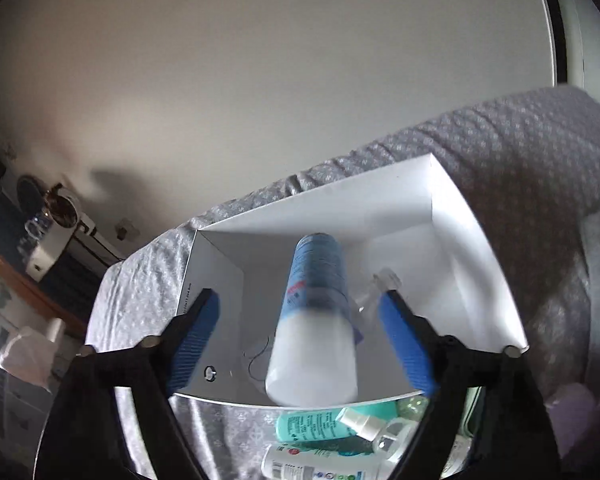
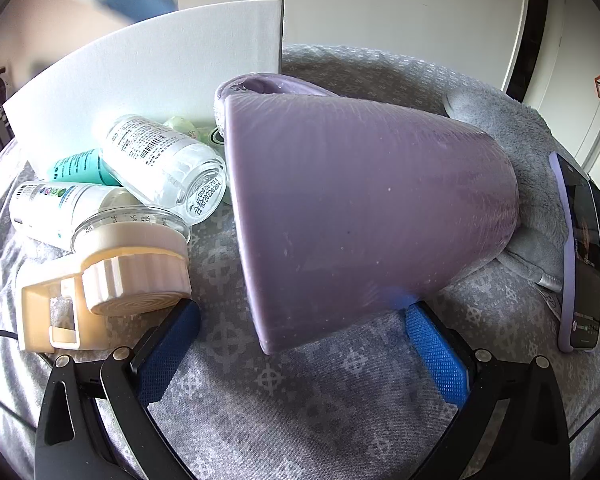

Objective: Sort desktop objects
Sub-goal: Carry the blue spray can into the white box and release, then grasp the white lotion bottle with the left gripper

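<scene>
In the left wrist view my left gripper (image 1: pixel 304 300) is open above a white cardboard box (image 1: pixel 452 240). A blue bottle with a white cap (image 1: pixel 316 300) hangs blurred between the fingers without touching the pads, over the box's inside. In the right wrist view my right gripper (image 2: pixel 300 316) is open and empty on the bed. A big purple cup (image 2: pixel 360 208) lies on its side just ahead, between the fingertips. Left of it lie a clear bottle (image 2: pixel 164 164), a teal bottle (image 2: pixel 76 168), a white bottle (image 2: pixel 56 204) and a cream tape dispenser (image 2: pixel 100 284).
A grey patterned bedspread (image 2: pixel 320 420) covers the surface. A phone in a purple case (image 2: pixel 580 256) lies at the right on a grey fleece blanket (image 2: pixel 496 112). The box's outer wall (image 2: pixel 148 68) stands behind the bottles. Small bottles show below the box (image 1: pixel 320 428).
</scene>
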### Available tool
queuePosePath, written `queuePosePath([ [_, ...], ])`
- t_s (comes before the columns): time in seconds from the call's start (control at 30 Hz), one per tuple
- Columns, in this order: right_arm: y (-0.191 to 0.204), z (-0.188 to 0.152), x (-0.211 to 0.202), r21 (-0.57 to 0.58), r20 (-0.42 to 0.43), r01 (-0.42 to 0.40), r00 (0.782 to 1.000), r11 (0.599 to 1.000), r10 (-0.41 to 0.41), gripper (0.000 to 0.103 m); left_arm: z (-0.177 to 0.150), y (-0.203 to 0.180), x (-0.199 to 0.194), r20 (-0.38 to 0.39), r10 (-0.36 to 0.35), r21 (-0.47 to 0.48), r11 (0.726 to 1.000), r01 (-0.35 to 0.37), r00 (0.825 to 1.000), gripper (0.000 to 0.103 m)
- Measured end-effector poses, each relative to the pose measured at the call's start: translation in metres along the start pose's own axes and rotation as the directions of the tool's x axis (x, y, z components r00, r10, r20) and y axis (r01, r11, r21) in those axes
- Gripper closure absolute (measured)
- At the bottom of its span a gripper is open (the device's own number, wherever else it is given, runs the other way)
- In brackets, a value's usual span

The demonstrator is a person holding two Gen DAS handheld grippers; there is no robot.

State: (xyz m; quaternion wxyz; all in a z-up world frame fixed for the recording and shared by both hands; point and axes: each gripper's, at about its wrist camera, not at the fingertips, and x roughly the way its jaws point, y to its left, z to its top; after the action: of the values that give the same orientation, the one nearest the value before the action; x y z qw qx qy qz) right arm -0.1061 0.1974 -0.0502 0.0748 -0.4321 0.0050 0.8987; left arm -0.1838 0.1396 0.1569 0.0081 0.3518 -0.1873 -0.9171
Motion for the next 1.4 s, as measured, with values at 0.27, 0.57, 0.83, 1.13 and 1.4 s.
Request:
queuePosePath([
  [0.27,-0.002,0.002,0.002,-0.001,-0.001,0.001,1.000,1.000,-0.001,0.000,-0.064,0.086,0.002,-0.125,-0.008,-0.591,0.804,-0.068,0.992,0.000],
  [0.57,-0.003,0.002,0.002,-0.001,0.000,0.001,1.000,1.000,-0.001,0.000,-0.108,0.099,0.083,-0.340,-0.335,-0.809,0.580,-0.092,0.879,0.000],
  [0.83,-0.002,0.002,0.002,-0.001,0.000,0.001,1.000,1.000,-0.001,0.000,-0.118,0.098,0.046,-0.613,-0.215,-0.715,0.561,-0.418,0.760,0.000],
  [1.13,-0.002,0.002,0.002,0.000,0.000,0.001,1.000,1.000,-0.001,0.000,-0.103,0.091,-0.020,-0.379,-0.033,-0.706,0.656,-0.266,0.925,0.007],
  [1.4,-0.002,0.002,0.002,0.000,0.000,0.001,1.000,1.000,-0.001,0.000,-0.195,0.071,-0.024,-0.328,-0.216,-0.876,0.434,-0.211,0.919,0.011],
])
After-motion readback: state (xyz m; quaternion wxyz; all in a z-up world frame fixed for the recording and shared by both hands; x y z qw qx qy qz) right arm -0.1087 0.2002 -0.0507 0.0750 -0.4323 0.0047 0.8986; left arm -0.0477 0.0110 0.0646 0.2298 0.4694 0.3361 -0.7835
